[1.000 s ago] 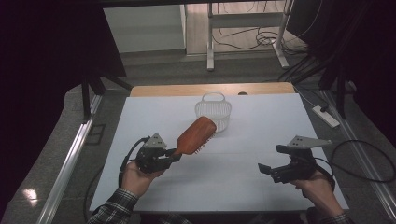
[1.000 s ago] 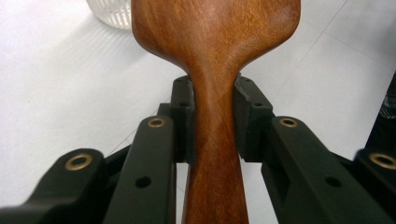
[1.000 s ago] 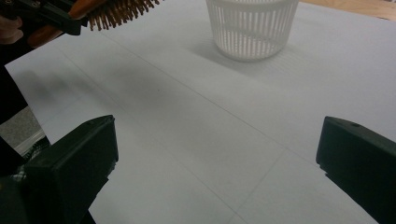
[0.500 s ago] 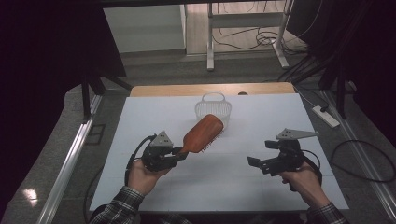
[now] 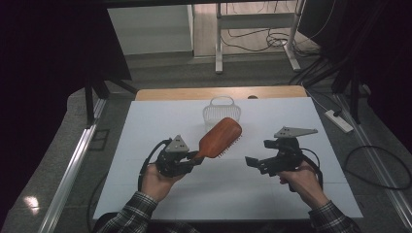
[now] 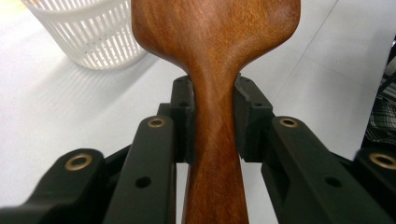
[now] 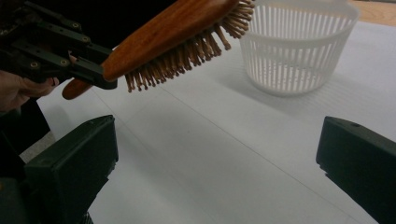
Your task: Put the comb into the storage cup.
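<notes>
The left gripper is clamped on the narrow neck of a wooden hairbrush, its 2 black jaws pressing the handle from either side, as the left gripper view shows close up, where the brush rises straight up between the pads and widens into its paddle just beyond them. The brush is held off the table, above the middle of the white top, tilted so that the paddle end points up and away toward the far edge, smooth wooden back upward and bristles downward. In the right gripper view the hairbrush crosses the upper left, its rows of pale pegs hanging toward the table surface, with the left gripper gripping it at the handle and a hand behind that. A white slatted basket stands upright on the table near the middle of the far edge, just beyond the paddle's tip; in the left gripper view the basket sits at the upper left, and in the right gripper view it stands at the upper right. The right gripper is held above the table's right half, near the person's edge, pointing left toward the brush but apart from it; its 2 jaws stand wide apart with nothing between them but bare table.
</notes>
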`<action>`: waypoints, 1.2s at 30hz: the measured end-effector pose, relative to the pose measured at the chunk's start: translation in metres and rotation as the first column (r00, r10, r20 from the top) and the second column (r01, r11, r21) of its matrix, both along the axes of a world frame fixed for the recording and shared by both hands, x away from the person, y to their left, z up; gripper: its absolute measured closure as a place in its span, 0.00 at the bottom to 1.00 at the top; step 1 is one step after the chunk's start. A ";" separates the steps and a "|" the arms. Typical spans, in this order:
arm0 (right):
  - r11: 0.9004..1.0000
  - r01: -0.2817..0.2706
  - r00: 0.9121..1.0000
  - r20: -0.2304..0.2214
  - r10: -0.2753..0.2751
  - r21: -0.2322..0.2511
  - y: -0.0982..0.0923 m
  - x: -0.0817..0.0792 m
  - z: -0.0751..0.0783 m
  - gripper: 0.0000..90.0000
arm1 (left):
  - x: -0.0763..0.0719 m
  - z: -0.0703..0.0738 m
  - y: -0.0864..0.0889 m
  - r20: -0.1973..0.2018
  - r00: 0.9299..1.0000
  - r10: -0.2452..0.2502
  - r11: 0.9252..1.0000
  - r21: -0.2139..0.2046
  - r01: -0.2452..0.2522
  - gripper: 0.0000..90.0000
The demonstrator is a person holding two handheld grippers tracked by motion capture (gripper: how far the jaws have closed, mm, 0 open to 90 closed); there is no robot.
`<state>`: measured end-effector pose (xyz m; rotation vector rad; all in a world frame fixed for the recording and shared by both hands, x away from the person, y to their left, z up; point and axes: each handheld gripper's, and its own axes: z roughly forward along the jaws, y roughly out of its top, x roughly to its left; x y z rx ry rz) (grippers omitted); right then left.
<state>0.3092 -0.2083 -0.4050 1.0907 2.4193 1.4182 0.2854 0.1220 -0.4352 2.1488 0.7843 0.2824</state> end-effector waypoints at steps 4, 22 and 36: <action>1.000 -0.001 1.000 -0.008 0.001 0.007 0.004 0.003 0.000 0.00 | 0.001 0.001 -0.003 0.001 1.000 0.004 1.000 -0.007 -0.004 0.80; 0.998 0.036 0.991 -0.128 -0.029 0.053 0.028 0.019 0.006 0.00 | -0.006 0.004 -0.015 0.031 1.000 -0.001 0.999 -0.042 0.002 0.80; 0.996 0.043 0.986 -0.162 -0.029 0.084 0.047 0.030 0.007 0.00 | -0.011 0.003 -0.021 0.056 0.998 -0.002 0.999 -0.052 0.005 0.80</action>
